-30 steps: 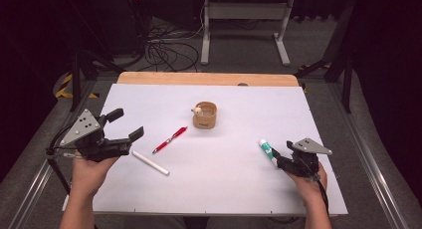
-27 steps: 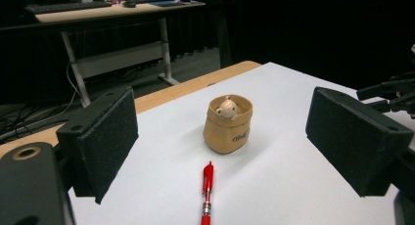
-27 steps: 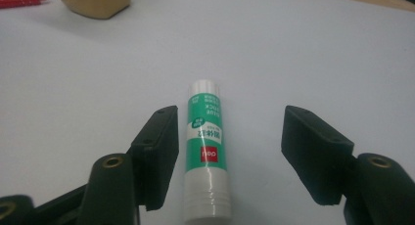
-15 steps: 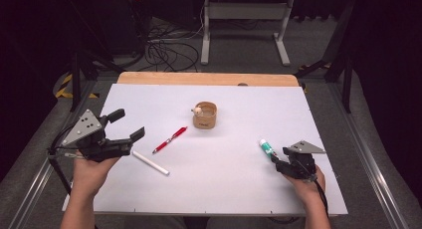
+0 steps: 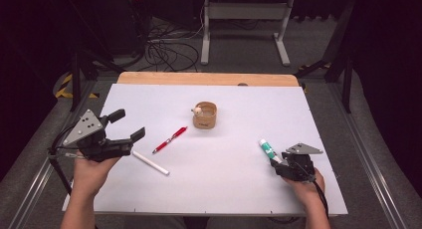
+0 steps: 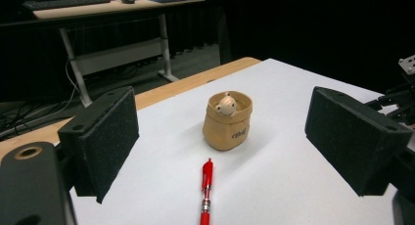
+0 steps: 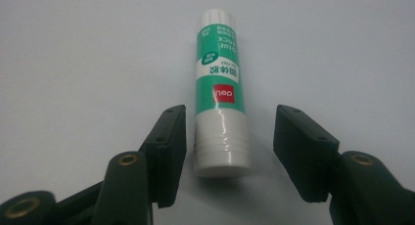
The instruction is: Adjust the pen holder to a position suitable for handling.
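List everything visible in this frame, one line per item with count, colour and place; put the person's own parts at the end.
glue stick: 1, white and green, lying on the mat at near right, between the jaws of the right claw.
red pen: 1, red, lying on the mat left of centre.
white stick: 1, white, lying on the mat near the left claw.
small pouch: 1, tan, upright at mid mat, a small pale figure inside.
mat: 1, white, covering the table.
table: 1, wood edge showing at the far side.
left claw: 1, black, open, held above the mat's left edge.
right claw: 1, black, open around the glue stick's end.
hands: 2, one at near left, one at near right.
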